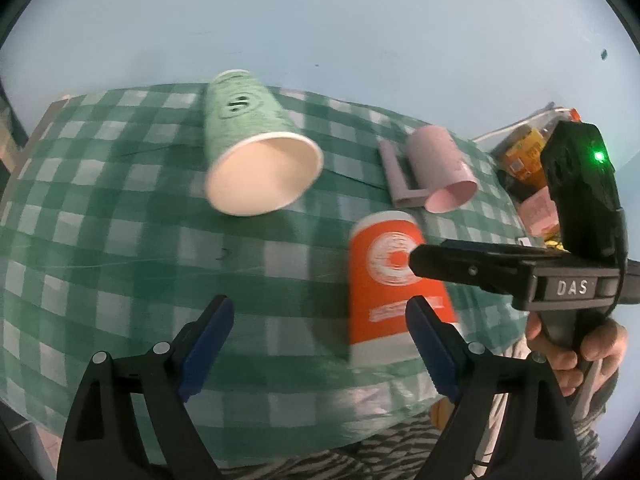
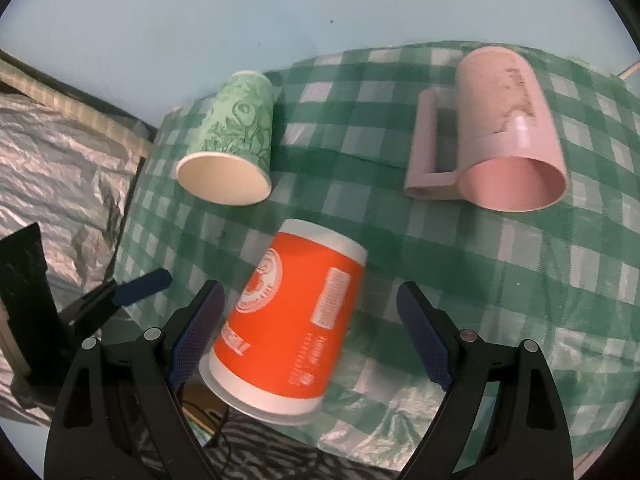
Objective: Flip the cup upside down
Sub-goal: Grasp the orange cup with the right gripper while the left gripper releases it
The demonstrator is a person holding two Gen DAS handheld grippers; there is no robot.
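An orange paper cup (image 2: 292, 320) (image 1: 390, 284) stands upside down near the table's front edge, rim on the cloth. It sits between the wide-open jaws of my right gripper (image 2: 308, 312), and no pad touches it. A green paper cup (image 1: 252, 148) (image 2: 236, 144) lies on its side, mouth toward me. A pink mug (image 2: 508, 128) (image 1: 440, 168) lies on its side with its handle to the left. My left gripper (image 1: 320, 332) is open and empty over the cloth, left of the orange cup. The right gripper (image 1: 416, 258) shows in the left wrist view beside the orange cup.
A green checked tablecloth (image 1: 120, 220) (image 2: 520, 280) covers the table. A pale blue wall stands behind it. Clutter with an orange carton (image 1: 524, 156) sits off the table's right end. Crinkled silver sheeting (image 2: 60, 152) lies to the left.
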